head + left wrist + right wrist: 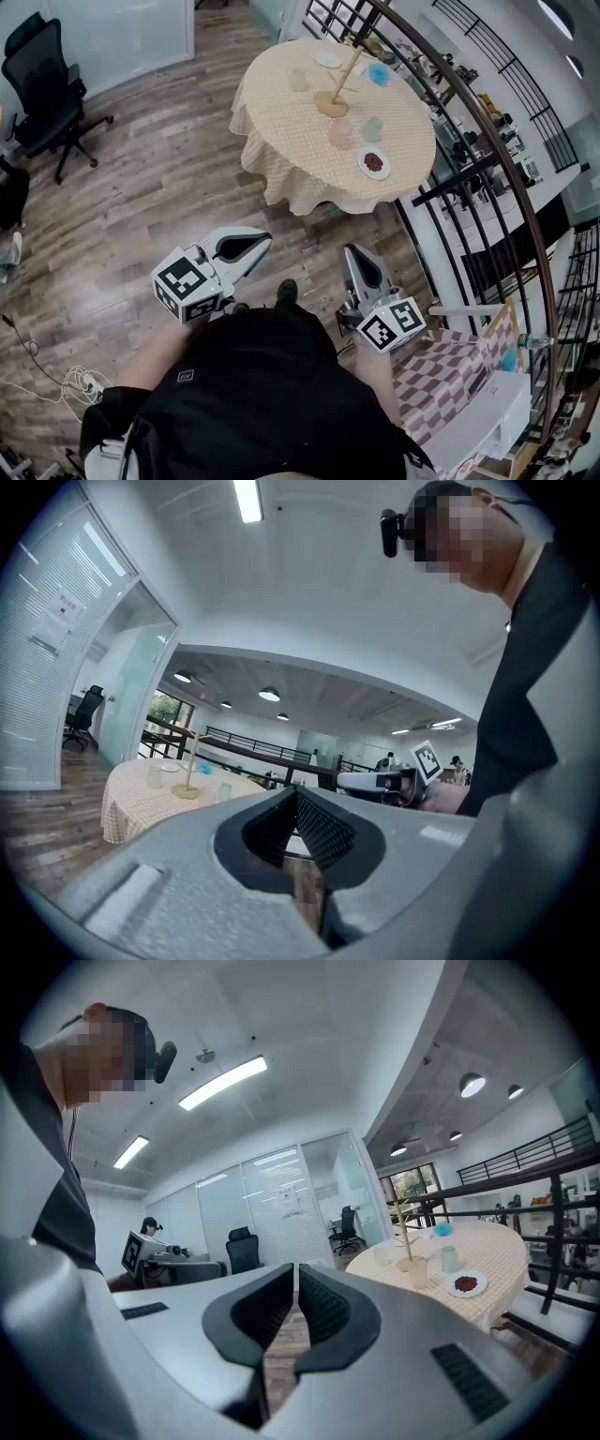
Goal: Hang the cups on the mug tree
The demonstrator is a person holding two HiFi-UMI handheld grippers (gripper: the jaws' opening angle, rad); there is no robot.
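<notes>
The wooden mug tree (pixel 335 92) stands on a round table with a checked cloth (pixel 281 150) at the far side of the room. Around the tree sit several cups: a pale one (pixel 298 80), a pinkish one (pixel 339 133), a green one (pixel 372 128) and a blue one (pixel 379 74). My left gripper (pixel 265 240) and right gripper (pixel 352 250) are held close to my body, well short of the table. Both are shut with nothing in them. The right gripper view shows the tree (pixel 405 1241) and cups (pixel 419 1272) far off; the left gripper view shows the table (pixel 141 803) at a distance.
A plate of red food (pixel 374 162) and a small dish (pixel 328 60) also lie on the table. A dark metal railing (pixel 469 178) runs along the right. A black office chair (pixel 45 84) stands far left, cables (pixel 75 382) lie on the floor, and a checked box (pixel 450 375) sits beside me.
</notes>
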